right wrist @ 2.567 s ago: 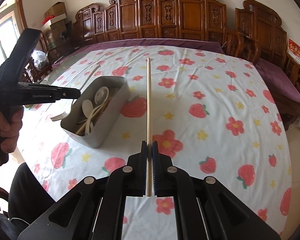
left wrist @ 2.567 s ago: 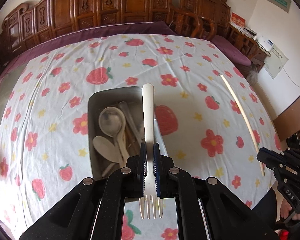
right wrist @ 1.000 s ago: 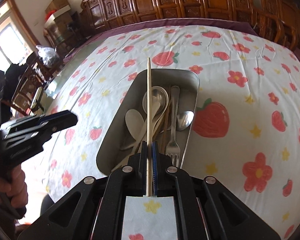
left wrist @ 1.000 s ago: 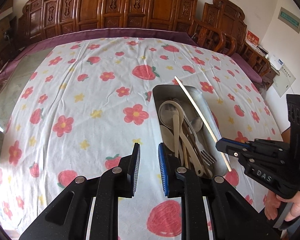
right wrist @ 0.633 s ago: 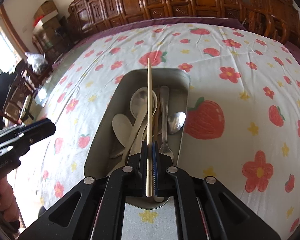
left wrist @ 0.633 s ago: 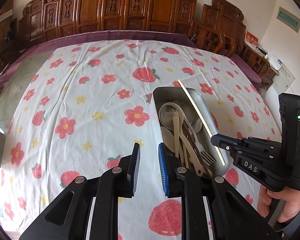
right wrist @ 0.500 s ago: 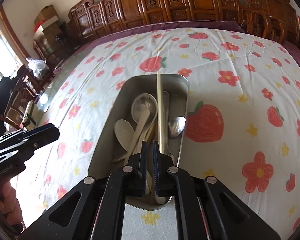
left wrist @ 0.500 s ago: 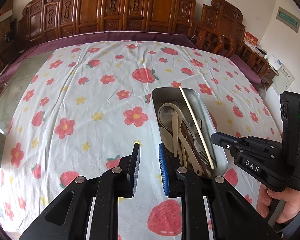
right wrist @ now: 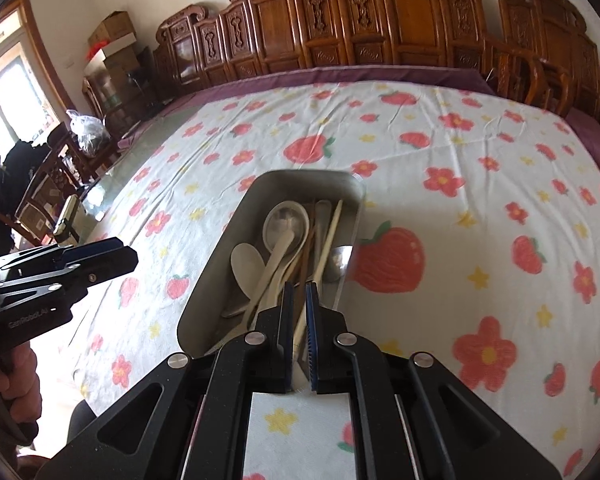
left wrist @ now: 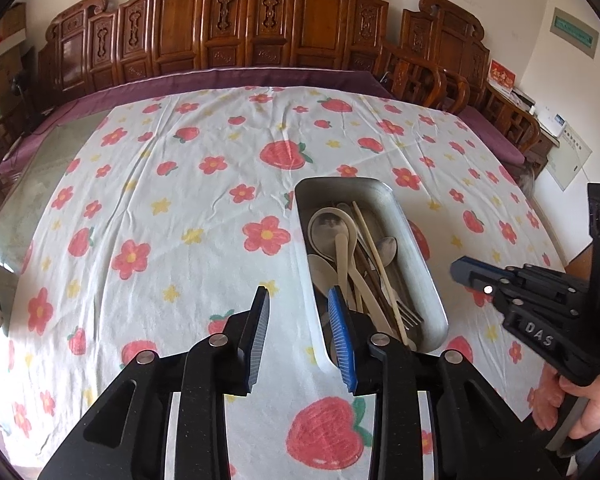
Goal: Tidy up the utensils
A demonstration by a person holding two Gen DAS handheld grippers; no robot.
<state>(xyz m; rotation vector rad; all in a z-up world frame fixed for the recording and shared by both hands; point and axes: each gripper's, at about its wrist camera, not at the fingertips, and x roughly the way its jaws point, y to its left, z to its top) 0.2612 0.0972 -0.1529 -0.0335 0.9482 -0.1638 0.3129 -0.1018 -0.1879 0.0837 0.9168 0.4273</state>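
Left gripper [left wrist: 298, 308]: jaws opening, nothing between them, poised over the tablecloth [left wrist: 172, 200] just beside the near left edge of the metal tray [left wrist: 424, 264]. Right gripper [right wrist: 298, 300]: jaws nearly together with a slim gap, gripping nothing, hovering above the tray's near end. Tray contents: pale chopstick [left wrist: 378, 264] lying lengthwise on the pile, pale spoons [left wrist: 332, 228], a metal spoon [left wrist: 388, 246], a fork [left wrist: 410, 314], darker sticks partly buried. Surround: strawberry-and-flower cloth over the table; carved wooden chairs [left wrist: 260, 40] along the far side.
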